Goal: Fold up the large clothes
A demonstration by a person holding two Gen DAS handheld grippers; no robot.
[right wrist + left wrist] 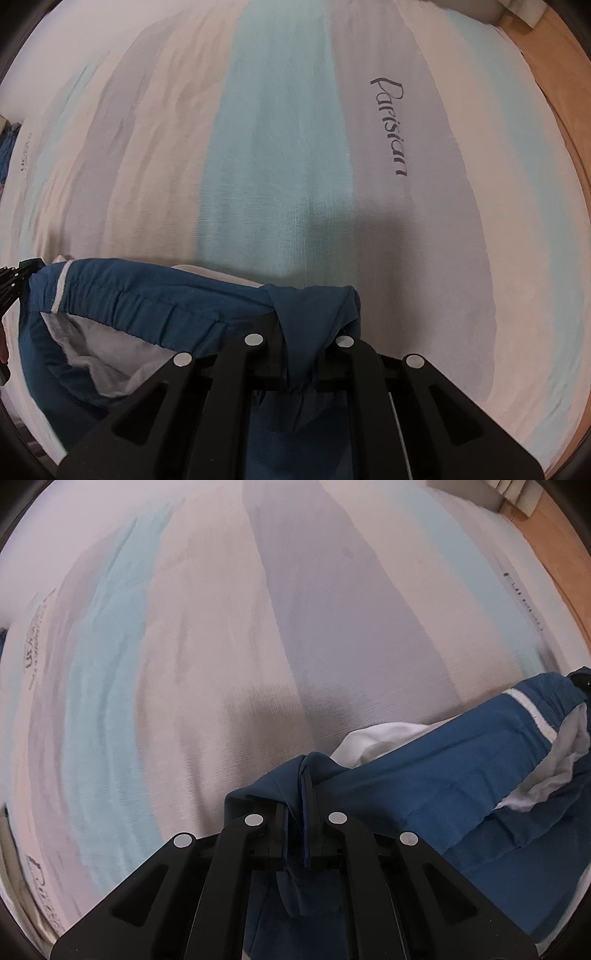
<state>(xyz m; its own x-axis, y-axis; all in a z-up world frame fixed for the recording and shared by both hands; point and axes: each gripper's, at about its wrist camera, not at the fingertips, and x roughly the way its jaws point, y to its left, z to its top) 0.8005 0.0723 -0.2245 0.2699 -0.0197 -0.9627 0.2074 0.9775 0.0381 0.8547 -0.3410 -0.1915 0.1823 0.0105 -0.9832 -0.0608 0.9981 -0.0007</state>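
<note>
A: Well, closest in, what has the left gripper [297, 812] got?

B: Its two fingers are pressed together on a bunched fold of the blue garment [424, 775]. The cloth is squeezed between them and hangs down behind the black linkage.

A: And the right gripper [301, 347]?

B: The same. It is clamped on another gathered bit of the blue garment [155, 299], with the fabric draped over the fingertips and pinched in the gap.

A: So where does the garment sit?

B: It is stretched between the two grippers, just above the bed [221, 646]. In the left wrist view it runs off to the right, and in the right wrist view it runs off to the left. Along that span there is a stitched seam, then a white stripe [532, 712] across the blue, and a pale grey-white lining [107, 354] showing inside.

A: Is any of it touching the sheet?

B: The lower folds seem to rest on it near the closest edge of the bed, but I cannot tell how much is lifted.

A: What lies further out?

B: The bed's sheet [277, 147], with broad bands of pale blue, grey and cream running away from the grippers. The word "Parisian" [389, 125] is printed on it towards the right side of the bed. Dark shadows fall on the sheet just ahead of both grippers.

A: And past that?

B: A wooden floor [561, 92] beyond the far right corner of the bed.
</note>
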